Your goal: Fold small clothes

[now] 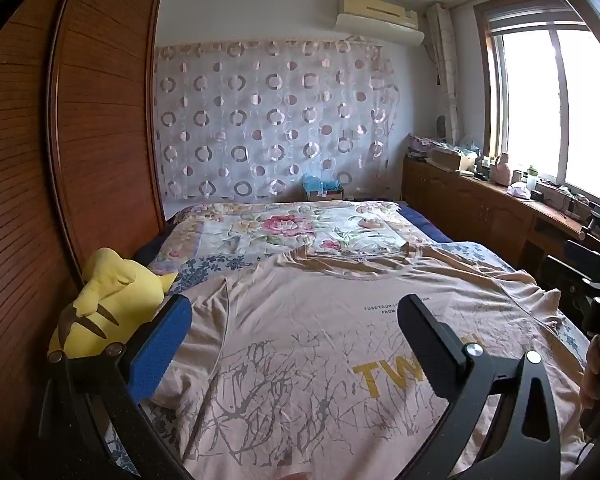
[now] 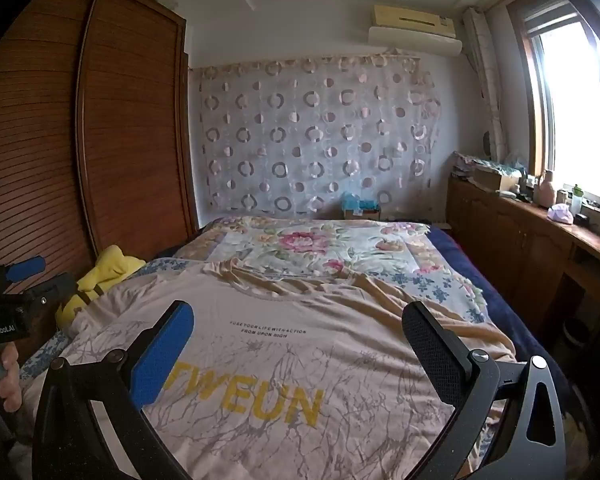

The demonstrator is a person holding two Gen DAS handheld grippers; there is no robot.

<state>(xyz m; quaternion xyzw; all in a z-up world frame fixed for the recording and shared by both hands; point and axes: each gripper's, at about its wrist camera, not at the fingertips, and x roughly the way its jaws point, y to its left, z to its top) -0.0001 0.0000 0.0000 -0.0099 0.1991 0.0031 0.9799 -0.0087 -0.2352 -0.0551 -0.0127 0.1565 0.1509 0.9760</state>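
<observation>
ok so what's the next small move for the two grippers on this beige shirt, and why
Probably lower the open left gripper onto the left sleeve edge of the beige printed T-shirt and pinch it. The shirt lies spread, unfolded and wrinkled on the floral bedspread, and the open right gripper holds nothing.

My two cameras look down the bed.
Both sit low, close over the shirt point(image 1: 320, 344), side by side.
</observation>
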